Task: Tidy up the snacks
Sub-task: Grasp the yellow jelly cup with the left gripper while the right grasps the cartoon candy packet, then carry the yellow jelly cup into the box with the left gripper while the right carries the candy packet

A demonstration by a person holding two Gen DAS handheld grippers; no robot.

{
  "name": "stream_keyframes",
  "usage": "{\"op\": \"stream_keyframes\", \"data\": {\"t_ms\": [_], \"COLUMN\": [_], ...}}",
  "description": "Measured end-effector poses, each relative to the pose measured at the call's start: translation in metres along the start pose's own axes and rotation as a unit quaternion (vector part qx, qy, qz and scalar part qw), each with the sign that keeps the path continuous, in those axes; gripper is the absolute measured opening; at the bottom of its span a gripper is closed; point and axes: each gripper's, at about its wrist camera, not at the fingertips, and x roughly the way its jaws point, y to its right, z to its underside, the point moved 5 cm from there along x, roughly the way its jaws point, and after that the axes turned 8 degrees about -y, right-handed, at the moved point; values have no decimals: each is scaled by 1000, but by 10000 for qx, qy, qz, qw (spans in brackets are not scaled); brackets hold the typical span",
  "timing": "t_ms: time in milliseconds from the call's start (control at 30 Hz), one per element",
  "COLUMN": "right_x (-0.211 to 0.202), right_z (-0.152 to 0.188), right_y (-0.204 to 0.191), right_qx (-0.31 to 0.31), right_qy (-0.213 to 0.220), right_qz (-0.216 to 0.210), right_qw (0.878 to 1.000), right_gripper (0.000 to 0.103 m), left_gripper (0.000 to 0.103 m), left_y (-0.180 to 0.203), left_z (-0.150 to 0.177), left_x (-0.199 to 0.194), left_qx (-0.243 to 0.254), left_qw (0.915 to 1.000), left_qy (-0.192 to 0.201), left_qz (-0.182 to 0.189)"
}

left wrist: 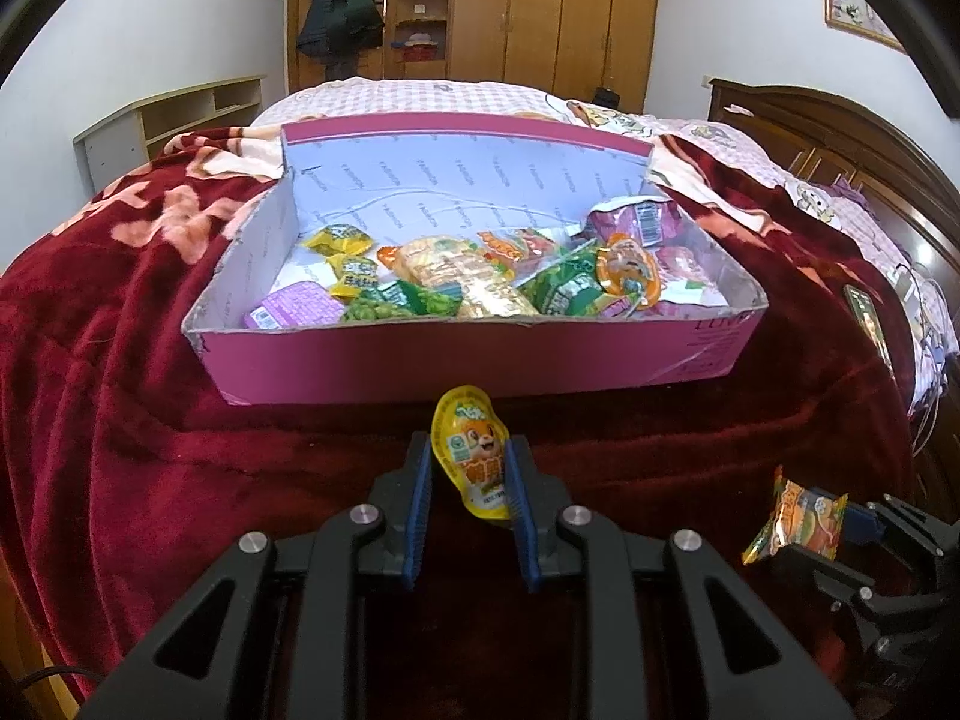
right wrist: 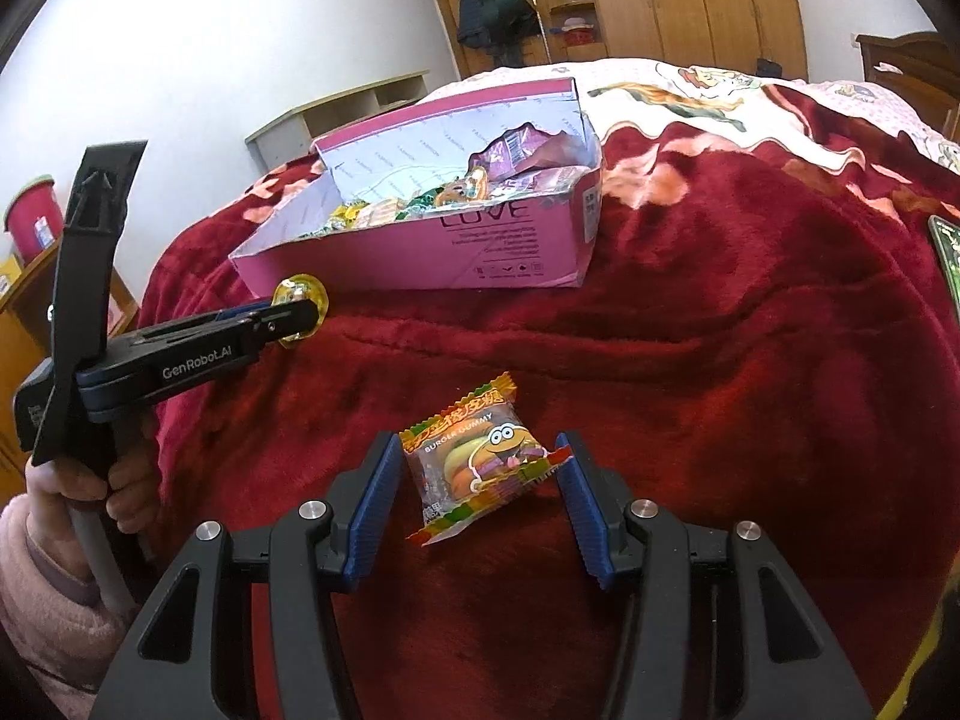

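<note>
A pink cardboard box (left wrist: 480, 369) with several snack packets in it lies on the red blanket; it also shows in the right wrist view (right wrist: 420, 252). My left gripper (left wrist: 471, 462) is shut on a yellow jelly cup with a cartoon squirrel (left wrist: 471, 450), held in front of the box's near wall; the cup shows in the right wrist view (right wrist: 300, 300). My right gripper (right wrist: 480, 468) is open around a burger gummy packet (right wrist: 480, 456) that lies on the blanket between its blue pads. The packet shows at the right in the left wrist view (left wrist: 798, 516).
The red blanket (right wrist: 750, 360) covers the bed. A phone (left wrist: 867, 315) lies to the right of the box. A wooden headboard (left wrist: 840, 138) is at the right, wardrobes (left wrist: 540, 12) at the back, a low shelf (left wrist: 174, 120) at the left.
</note>
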Motion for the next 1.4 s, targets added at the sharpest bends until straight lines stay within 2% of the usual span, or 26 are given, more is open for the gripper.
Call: {"op": "stream_keyframes", "data": {"t_ms": [133,167,200,400,633,1400], "right_x": [0,0,0,-2,-14,-12], "right_z": [-1,-1,-2,-4,-11,-73], "right_y": [-3,-4,-5,-9,-19,-39], "right_qx": [71,79,90,149,31,-218], "right_qy": [75,90,113,233,503,714], "right_qz": [-79,-106,-128,-214,-219,-224], "right_qw": [9999,9999,9998,9994,9985,9970], "right_gripper": [49,47,40,37,37,37], "left_gripper": [25,25,25,25,25,25], "left_y": [-4,-5,-5,-8,-13,-34], "left_z": [1,1,1,1,-1,-43], "left_x": [-1,-1,-1,-5,-15,-37], "left_qx": [-50,-55,-60,-98,-173,-308], "left_qw": [10000,10000,10000,9999,9997,9978], "left_qy": [10,12,14,48,162,583], "left_qz": [-1,1,0,-11,24,46]}}
